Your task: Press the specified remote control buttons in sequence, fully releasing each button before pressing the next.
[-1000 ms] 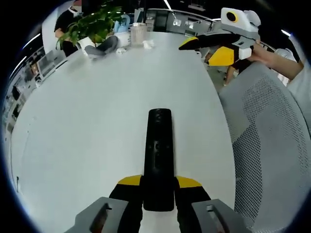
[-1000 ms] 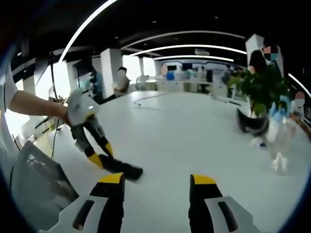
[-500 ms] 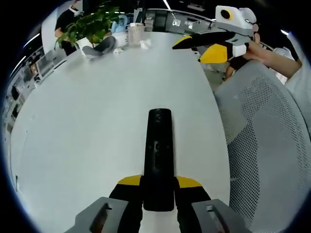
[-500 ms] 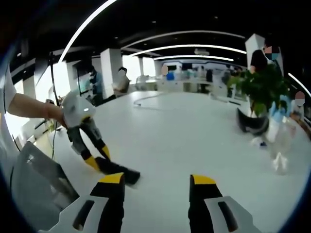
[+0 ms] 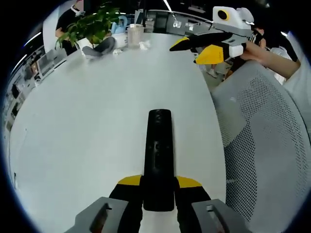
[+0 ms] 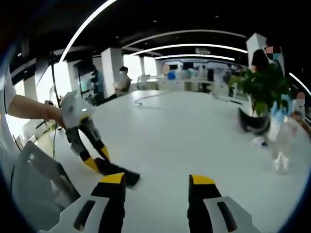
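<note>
A long black remote control (image 5: 159, 150) points away from me over the white table (image 5: 87, 111), its near end clamped between the yellow-tipped jaws of my left gripper (image 5: 158, 187). In the right gripper view the same left gripper (image 6: 97, 159) comes in from the left, held by a hand, with the remote (image 6: 119, 172) low over the tabletop. My right gripper (image 6: 157, 179) is open with nothing between its fingers. It hovers well away from the remote, and in the left gripper view it sits high at the far right (image 5: 189, 51).
A potted plant (image 5: 90, 26), a plastic cup (image 5: 134, 34) and small items stand at the table's far end. A grey mesh chair (image 5: 262, 145) sits at the table's right edge. People stand in the office behind. The plant (image 6: 262, 92) is right of my right gripper.
The right gripper has shifted a little leftward in the left gripper view. The left gripper with the remote has dropped slightly toward the table. Both grips are unchanged.
</note>
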Demonstrator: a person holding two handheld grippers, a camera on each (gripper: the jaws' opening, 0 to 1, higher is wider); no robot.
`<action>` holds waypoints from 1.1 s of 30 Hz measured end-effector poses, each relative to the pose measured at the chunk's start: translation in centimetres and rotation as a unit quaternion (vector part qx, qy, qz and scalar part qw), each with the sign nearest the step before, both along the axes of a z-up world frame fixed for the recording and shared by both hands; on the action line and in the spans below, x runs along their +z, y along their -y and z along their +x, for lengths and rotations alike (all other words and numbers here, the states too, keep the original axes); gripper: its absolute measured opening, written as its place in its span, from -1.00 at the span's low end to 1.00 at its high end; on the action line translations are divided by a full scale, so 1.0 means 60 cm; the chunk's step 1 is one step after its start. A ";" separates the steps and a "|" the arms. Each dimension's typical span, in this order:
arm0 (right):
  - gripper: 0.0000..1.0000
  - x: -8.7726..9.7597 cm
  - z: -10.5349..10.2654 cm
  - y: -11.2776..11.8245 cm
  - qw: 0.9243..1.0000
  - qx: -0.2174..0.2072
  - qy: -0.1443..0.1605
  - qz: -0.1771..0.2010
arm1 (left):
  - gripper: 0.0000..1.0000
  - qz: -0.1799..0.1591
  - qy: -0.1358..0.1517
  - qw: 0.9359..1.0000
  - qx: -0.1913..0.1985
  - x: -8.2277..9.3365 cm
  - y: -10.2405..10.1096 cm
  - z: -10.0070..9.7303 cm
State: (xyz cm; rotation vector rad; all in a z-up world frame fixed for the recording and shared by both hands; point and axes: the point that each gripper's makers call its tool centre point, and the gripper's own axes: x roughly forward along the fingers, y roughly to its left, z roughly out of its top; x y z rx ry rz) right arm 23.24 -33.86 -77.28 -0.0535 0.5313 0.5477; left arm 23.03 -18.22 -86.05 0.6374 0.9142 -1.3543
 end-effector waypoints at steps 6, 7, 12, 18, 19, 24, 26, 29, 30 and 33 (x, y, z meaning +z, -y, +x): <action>-0.02 -0.001 -0.001 -0.001 1.000 0.003 -0.002 -0.001 | -0.51 -0.002 -0.001 1.000 0.000 0.000 0.000 -0.005; -0.03 -0.001 -0.001 -0.002 1.000 0.003 -0.002 -0.001 | -0.51 -0.002 -0.002 1.000 0.000 0.000 0.000 -0.006; -0.03 -0.001 -0.001 -0.002 1.000 0.003 -0.002 -0.001 | -0.51 -0.003 -0.001 1.000 0.000 0.000 0.001 -0.010; -0.04 -0.001 -0.002 -0.002 1.000 0.003 -0.003 -0.001 | -0.51 -0.009 -0.003 1.000 0.005 0.000 0.001 -0.013; -0.04 -0.001 -0.002 -0.002 1.000 0.003 -0.003 -0.001 | -0.51 -0.010 -0.004 1.000 0.006 0.000 0.001 -0.014; -0.04 -0.002 -0.002 -0.002 1.000 0.004 -0.003 -0.001 | -0.51 -0.014 -0.007 1.000 0.007 0.001 0.003 -0.023; -0.04 -0.002 -0.002 -0.002 1.000 0.005 -0.002 -0.001 | -0.51 -0.016 -0.006 1.000 0.006 0.001 0.003 -0.027; -0.04 -0.002 -0.002 -0.002 1.000 0.005 -0.002 -0.001 | -0.51 -0.023 -0.013 1.000 0.002 0.002 0.006 -0.039; -0.04 -0.002 -0.002 -0.002 1.000 0.005 -0.003 -0.001 | -0.51 -0.025 -0.025 0.999 -0.003 0.002 0.008 -0.050; -0.04 -0.002 -0.002 -0.002 1.000 0.005 -0.002 -0.001 | -0.51 -0.029 -0.013 0.999 -0.015 -0.001 0.013 -0.062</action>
